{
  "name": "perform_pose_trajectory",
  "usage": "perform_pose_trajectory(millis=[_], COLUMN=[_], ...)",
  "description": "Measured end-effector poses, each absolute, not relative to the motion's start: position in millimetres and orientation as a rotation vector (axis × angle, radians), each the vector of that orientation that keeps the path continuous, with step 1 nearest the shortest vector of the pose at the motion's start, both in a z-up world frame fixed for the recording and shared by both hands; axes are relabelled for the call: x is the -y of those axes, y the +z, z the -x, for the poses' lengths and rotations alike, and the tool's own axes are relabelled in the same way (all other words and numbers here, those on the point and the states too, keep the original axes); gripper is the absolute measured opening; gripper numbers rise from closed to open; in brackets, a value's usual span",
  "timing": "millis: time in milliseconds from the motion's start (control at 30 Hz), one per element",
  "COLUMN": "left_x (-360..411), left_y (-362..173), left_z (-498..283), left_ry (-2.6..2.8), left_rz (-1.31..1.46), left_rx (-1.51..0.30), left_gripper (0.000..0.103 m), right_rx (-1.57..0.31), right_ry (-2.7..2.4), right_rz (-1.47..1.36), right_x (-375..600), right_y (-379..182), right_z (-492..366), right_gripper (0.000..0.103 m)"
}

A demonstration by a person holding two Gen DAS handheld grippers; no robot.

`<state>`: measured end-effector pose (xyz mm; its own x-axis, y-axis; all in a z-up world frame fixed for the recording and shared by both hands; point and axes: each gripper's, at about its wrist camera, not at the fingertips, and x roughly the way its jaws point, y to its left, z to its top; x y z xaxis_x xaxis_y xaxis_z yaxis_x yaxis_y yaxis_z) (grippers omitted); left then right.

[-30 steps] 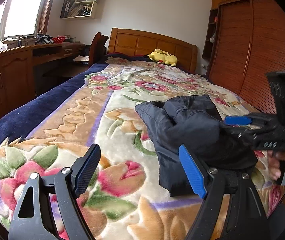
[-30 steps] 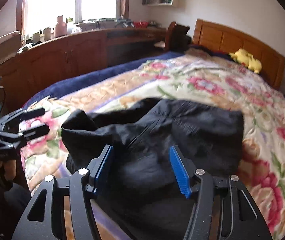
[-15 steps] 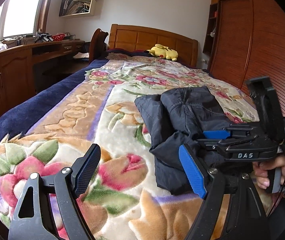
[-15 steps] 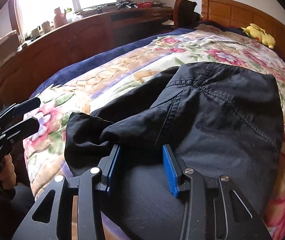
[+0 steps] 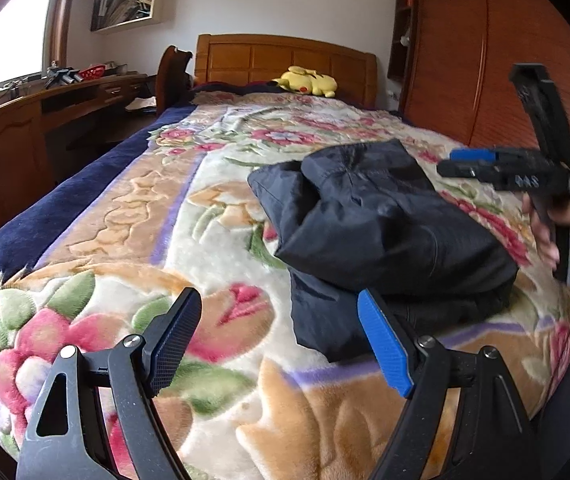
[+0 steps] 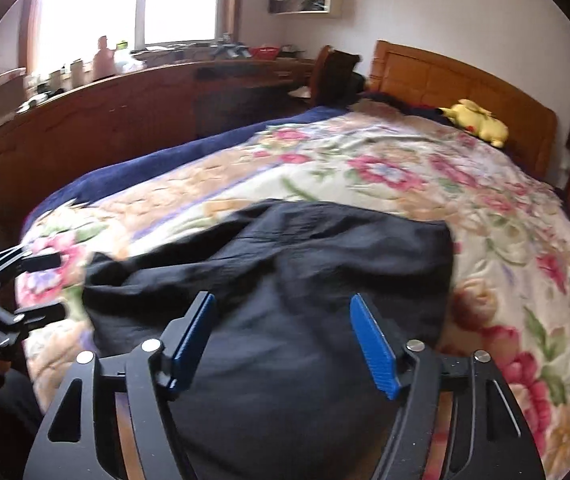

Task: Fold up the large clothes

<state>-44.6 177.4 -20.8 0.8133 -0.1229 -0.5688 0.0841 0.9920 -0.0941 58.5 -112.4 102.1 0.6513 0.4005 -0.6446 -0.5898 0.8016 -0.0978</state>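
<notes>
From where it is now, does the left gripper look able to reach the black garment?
Probably yes: the left gripper is open, the black garment lies just ahead, and only bare floral blanket lies between.

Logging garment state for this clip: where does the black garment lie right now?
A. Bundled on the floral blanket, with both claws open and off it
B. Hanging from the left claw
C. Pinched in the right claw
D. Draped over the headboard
A: the black garment rests bundled on the floral blanket, while the left claw and right claw are open, gripping nothing.
</notes>
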Motion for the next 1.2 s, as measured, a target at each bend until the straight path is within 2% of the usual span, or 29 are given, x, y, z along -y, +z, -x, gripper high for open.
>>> perform_pose_trajectory(millis=[467, 567, 900, 1067, 1200], left_x=[-159, -157, -151, -143, -138], left_y=[-40, -42, -46, -44, -44], left_z=[25, 21, 18, 22, 25], left_ry=[-0.14, -0.153, -0.179, -0.222, -0.232], left_rz=[0.052, 0.057, 0.081, 0.077, 0.066], left_rx=[-0.693, -0.705, -0.724, -0.728, -0.733], left_gripper=[0.081, 0.077, 0.074, 0.062, 0.061], right_rx=[-0.723, -0.732, -0.782, -0.809, -0.856], right_ry=[0.419, 0.423, 0.425, 0.435, 0.456], right_rz=[0.306, 0.286, 0.196, 0.2, 0.173], right_x=[118, 116, 118, 117, 118], right_y=[46, 42, 26, 19, 13], right_z=[-171, -181, -215, -224, -235], right_gripper=[0.077, 0.079, 0.092, 0.095, 0.095])
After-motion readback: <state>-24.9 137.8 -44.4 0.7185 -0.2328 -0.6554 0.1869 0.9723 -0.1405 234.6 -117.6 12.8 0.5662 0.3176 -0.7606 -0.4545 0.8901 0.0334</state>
